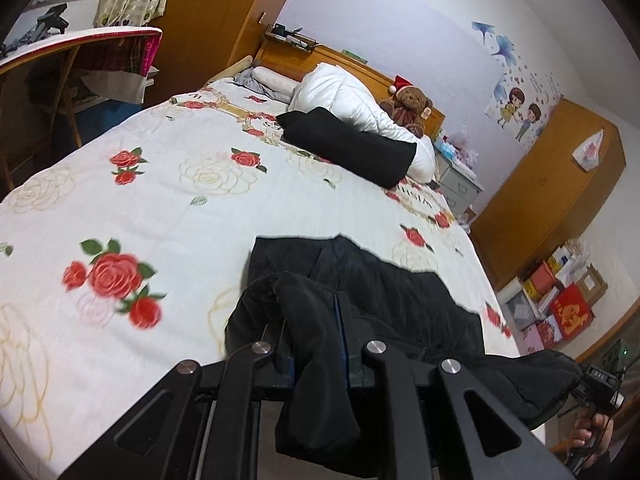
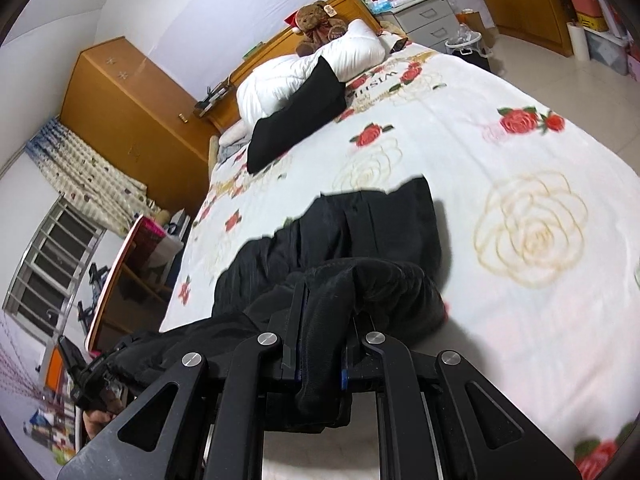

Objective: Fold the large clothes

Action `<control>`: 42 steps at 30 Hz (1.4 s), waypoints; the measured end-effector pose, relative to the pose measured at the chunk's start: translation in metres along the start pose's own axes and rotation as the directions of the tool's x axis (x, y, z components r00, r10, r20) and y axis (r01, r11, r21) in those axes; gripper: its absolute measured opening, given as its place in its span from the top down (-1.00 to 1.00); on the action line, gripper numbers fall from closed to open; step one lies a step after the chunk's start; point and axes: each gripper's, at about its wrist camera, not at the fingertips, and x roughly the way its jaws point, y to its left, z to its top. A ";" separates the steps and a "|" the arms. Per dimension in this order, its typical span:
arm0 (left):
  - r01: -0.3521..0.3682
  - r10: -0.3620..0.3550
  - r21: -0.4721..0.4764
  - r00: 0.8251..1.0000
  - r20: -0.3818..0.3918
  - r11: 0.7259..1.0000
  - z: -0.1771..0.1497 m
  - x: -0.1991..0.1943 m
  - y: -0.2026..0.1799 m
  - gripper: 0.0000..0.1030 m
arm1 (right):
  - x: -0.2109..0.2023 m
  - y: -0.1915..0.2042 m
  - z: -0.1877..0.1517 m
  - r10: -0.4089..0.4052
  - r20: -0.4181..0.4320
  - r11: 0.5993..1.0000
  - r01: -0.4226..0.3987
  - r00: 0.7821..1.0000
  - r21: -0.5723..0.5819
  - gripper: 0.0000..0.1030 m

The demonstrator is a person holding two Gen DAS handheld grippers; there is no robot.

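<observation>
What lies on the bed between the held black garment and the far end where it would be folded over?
Nothing visible on the open floral sheet. Both grippers already clamp the black garment; the folded black item lies farther off, near the white duvet.

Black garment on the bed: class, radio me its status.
Left tool and right tool both shut on black garment. Near edge lifted, rest on bedspread. Nothing in the way.

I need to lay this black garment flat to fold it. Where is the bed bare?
Bare: the rose-print bedspread between the black garment and the folded black piece. Crowded: the headboard end, with white duvet and teddy bear.
</observation>
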 end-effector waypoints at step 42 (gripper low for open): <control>-0.018 0.008 -0.092 0.995 -0.104 0.996 0.090 0.192 0.036 -0.63 | 0.163 -0.040 0.110 -0.047 -0.091 0.999 0.047 0.995 -0.003 -0.45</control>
